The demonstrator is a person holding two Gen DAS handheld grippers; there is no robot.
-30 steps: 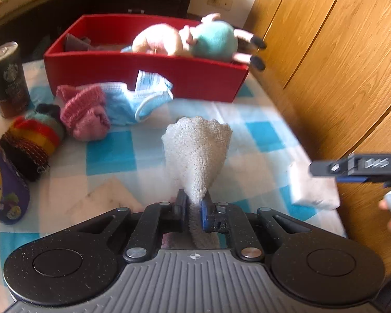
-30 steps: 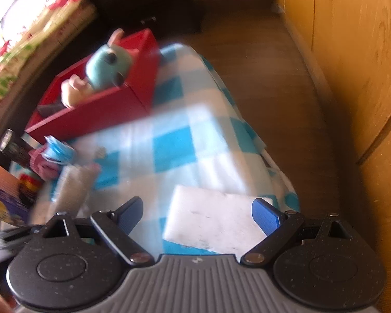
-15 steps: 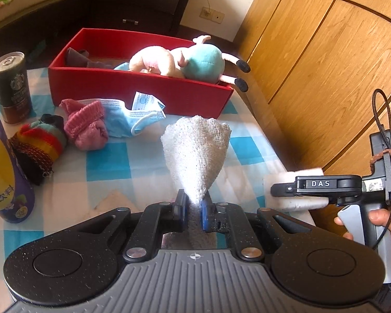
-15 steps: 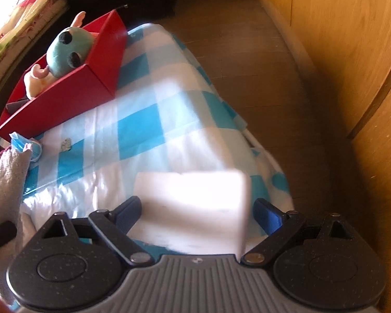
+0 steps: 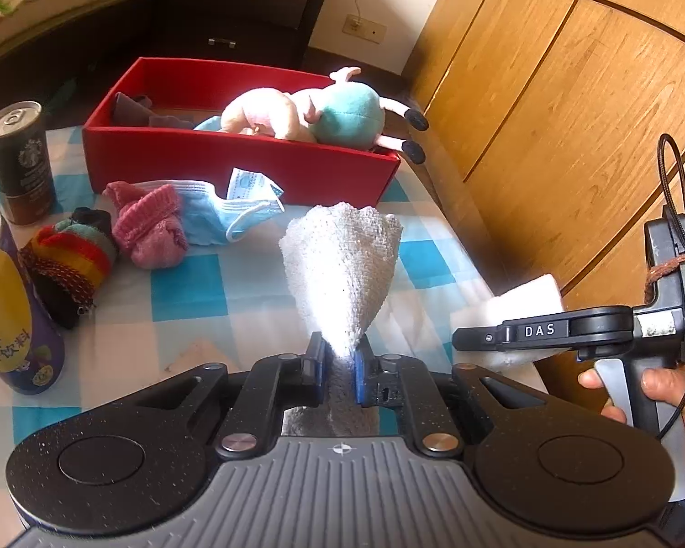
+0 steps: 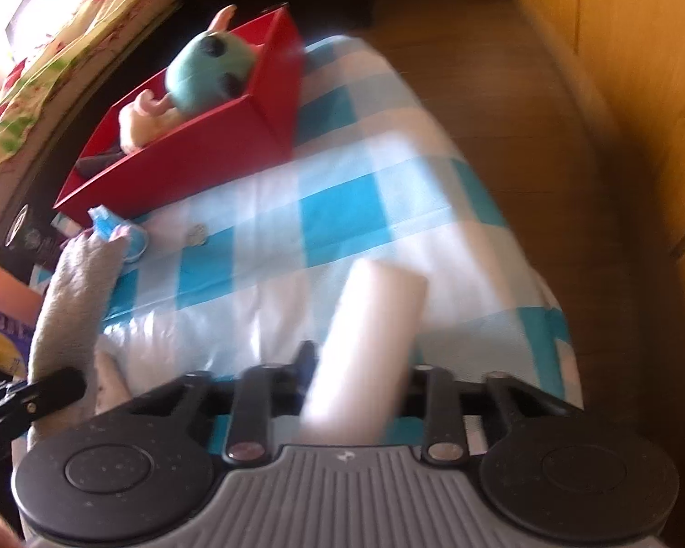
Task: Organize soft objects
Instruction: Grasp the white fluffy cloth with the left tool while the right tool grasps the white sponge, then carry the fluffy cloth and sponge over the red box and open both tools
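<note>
My left gripper is shut on a white terry cloth, which fans upward from the pads above the checked table. At the table's right edge, my right gripper is shut on a white sponge; the block is squeezed narrow and tilts up off the cloth. From the left wrist view the right gripper shows side-on with the sponge behind its finger. A red box at the far side holds a pink and teal plush toy and dark fabric.
In front of the box lie a blue face mask, a pink sock and a rainbow-striped sock. Two drink cans stand at the left. A wooden wardrobe runs close along the table's right edge.
The right gripper's jaws went from wide open around the flat sponge to shut on it, and the sponge now stands tilted up. The left gripper kept its hold on the cloth.
</note>
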